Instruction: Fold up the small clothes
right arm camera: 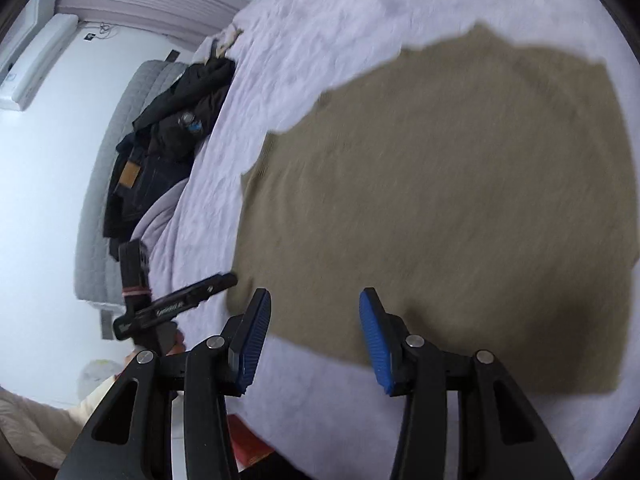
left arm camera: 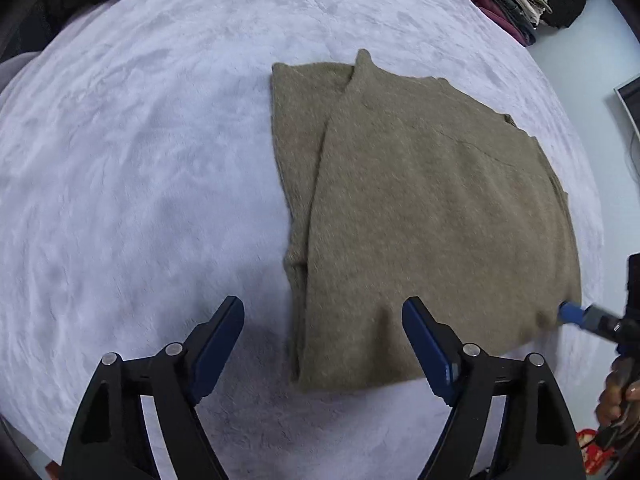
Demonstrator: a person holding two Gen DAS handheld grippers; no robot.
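A tan knitted garment (left arm camera: 420, 208) lies partly folded on a pale fluffy blanket (left arm camera: 140, 160), one side flap laid over the middle. My left gripper (left arm camera: 322, 320) is open and empty, hovering over the garment's near left corner. My right gripper (right arm camera: 312, 312) is open and empty just above the garment's near edge (right arm camera: 440, 200); its blue fingertip (left arm camera: 570, 312) shows at the garment's right corner in the left wrist view. The left gripper also shows in the right wrist view (right arm camera: 176, 304) at the garment's left corner.
A pile of folded clothes (left arm camera: 504, 0) sits at the blanket's far right. Dark jackets and jeans (right arm camera: 160, 152) lie along the blanket's far side by a grey headboard (right arm camera: 104, 184). A red object (right arm camera: 248, 444) lies below the blanket's near edge.
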